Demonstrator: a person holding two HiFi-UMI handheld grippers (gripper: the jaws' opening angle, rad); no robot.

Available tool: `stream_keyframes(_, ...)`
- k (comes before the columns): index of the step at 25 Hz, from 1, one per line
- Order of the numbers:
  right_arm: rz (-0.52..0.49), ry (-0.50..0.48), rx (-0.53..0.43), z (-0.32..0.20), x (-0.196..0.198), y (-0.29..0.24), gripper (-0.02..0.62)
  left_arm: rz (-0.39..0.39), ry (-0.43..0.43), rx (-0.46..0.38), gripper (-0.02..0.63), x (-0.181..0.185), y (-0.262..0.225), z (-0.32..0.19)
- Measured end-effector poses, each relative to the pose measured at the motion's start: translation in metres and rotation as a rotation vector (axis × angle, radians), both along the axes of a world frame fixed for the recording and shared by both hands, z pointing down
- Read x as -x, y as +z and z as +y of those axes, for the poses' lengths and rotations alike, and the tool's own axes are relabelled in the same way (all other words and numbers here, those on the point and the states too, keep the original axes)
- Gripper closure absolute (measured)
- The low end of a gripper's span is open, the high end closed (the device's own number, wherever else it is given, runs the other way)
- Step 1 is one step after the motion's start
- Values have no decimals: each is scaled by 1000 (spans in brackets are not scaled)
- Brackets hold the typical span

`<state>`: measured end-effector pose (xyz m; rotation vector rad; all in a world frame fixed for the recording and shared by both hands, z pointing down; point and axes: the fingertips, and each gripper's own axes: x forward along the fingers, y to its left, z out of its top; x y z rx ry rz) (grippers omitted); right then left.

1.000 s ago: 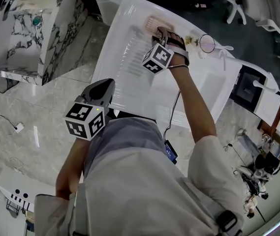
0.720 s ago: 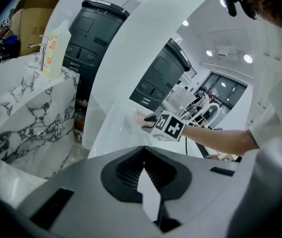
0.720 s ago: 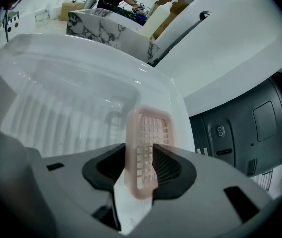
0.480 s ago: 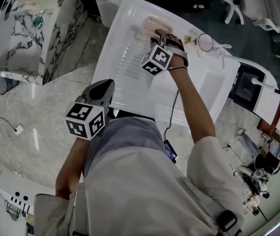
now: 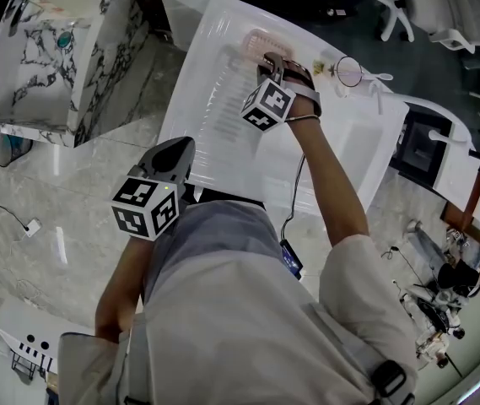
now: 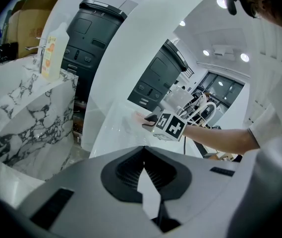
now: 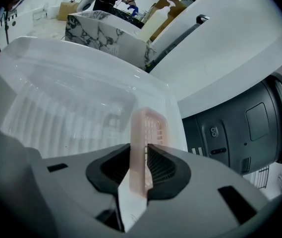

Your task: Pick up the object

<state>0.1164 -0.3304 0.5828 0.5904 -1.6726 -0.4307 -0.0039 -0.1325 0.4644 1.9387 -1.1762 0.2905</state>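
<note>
A pink perforated basket (image 5: 259, 40) stands on the far part of a white ribbed tray (image 5: 214, 99). My right gripper (image 5: 272, 57) reaches over it, marker cube toward me. In the right gripper view its jaws (image 7: 140, 150) have just been closing, and both pads now press on the upright pink basket wall (image 7: 148, 128) between them. My left gripper (image 5: 182, 146) hangs back at the tray's near edge, away from the basket. In the left gripper view its jaws (image 6: 143, 150) meet at the tips with nothing between them.
A marble block (image 5: 45, 49) stands left of the tray, with a bottle (image 6: 51, 51) on it. A dark grey appliance (image 7: 245, 128) rises just beyond the tray's (image 7: 56, 83) far rim. A round glass item (image 5: 353, 72) lies right of the basket.
</note>
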Motion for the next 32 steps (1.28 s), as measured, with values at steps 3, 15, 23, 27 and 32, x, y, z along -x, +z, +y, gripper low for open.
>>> stream_keyframes(3, -5, 6, -11, 0, 0, -4, 503, -1, -2, -2, 604, 2, 0, 2)
stream_keyframes(15, -2, 32, 1, 11, 0, -7, 509, -1, -7, -17, 604, 12, -2, 6)
stream_keyframes(23, -22, 74, 14, 19, -2, -10, 511, -2, -4, -27, 604, 17, -2, 10)
stream_keyframes(27, -32, 83, 26, 24, 0, -10, 511, 6, -2, -33, 604, 19, -4, 11)
stream_keyframes(32, -27, 102, 35, 28, -2, -10, 511, 26, -4, -29, 604, 22, -2, 12)
